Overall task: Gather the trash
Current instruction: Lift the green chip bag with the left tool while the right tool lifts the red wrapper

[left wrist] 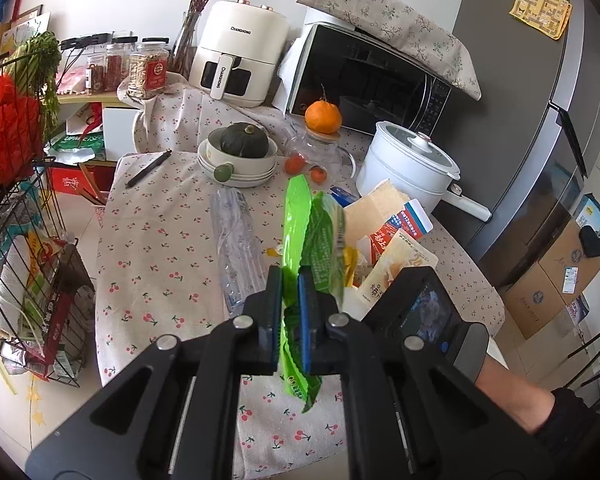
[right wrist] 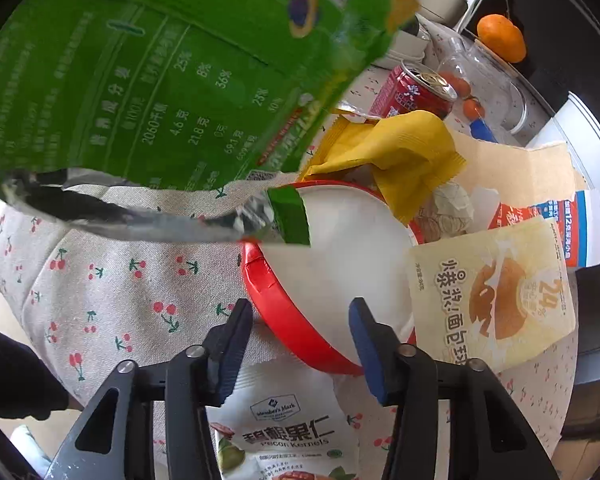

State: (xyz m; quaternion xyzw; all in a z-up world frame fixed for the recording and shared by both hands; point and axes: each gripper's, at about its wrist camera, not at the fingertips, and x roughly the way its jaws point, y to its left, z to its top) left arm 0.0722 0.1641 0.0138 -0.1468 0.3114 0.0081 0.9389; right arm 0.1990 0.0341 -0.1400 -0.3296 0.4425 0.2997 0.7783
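My left gripper (left wrist: 290,280) is shut on a torn green snack bag (left wrist: 304,236), which hangs above the cherry-print tablecloth (left wrist: 160,240). In the right wrist view the same green bag (right wrist: 160,80) fills the upper left, its torn foil mouth facing down. My right gripper (right wrist: 300,312) is open, its blue pads either side of a red-rimmed white lid (right wrist: 340,248) that lies below them. Around the lid lie a yellow wrapper (right wrist: 400,152), a pale bread packet (right wrist: 492,292), a white pecan pouch (right wrist: 284,420), a red can (right wrist: 412,92) and a torn carton (right wrist: 560,216).
A crushed clear bottle (left wrist: 236,248) lies left of the bag. Behind stand a bowl with a green squash (left wrist: 242,140), a white pot (left wrist: 408,168), a glass jar topped by an orange (left wrist: 323,118), a microwave and an air fryer. A wire rack (left wrist: 20,240) stands at the left, a fridge at the right.
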